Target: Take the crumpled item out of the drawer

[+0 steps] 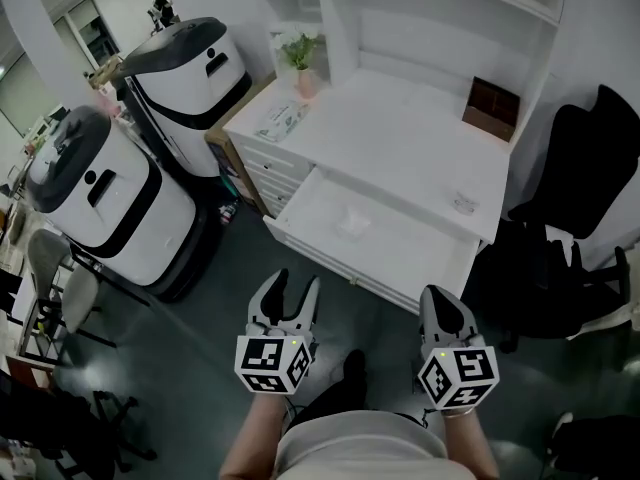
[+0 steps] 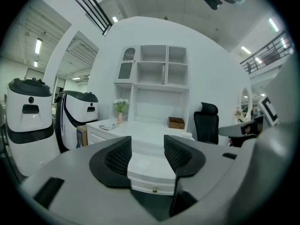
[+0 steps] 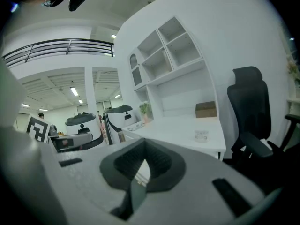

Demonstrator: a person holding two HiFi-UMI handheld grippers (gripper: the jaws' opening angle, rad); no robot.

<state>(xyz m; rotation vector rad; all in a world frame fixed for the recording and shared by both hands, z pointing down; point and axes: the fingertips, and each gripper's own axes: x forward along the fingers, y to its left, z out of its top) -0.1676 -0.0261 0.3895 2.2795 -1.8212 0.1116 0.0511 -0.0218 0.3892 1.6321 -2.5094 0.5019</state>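
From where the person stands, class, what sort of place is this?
Probably an office or lab: a white desk with shelves above, a black office chair beside it, and two large white-and-black machines at left.

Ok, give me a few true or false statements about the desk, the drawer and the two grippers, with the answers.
The drawer is open. True.
The crumpled item lies on the desktop. False: it lies inside the drawer.
The left gripper has its jaws apart with nothing between them. True.
The right gripper holds the crumpled item. False: its jaws are together and empty, short of the drawer.
A brown box stands on the desktop. True.
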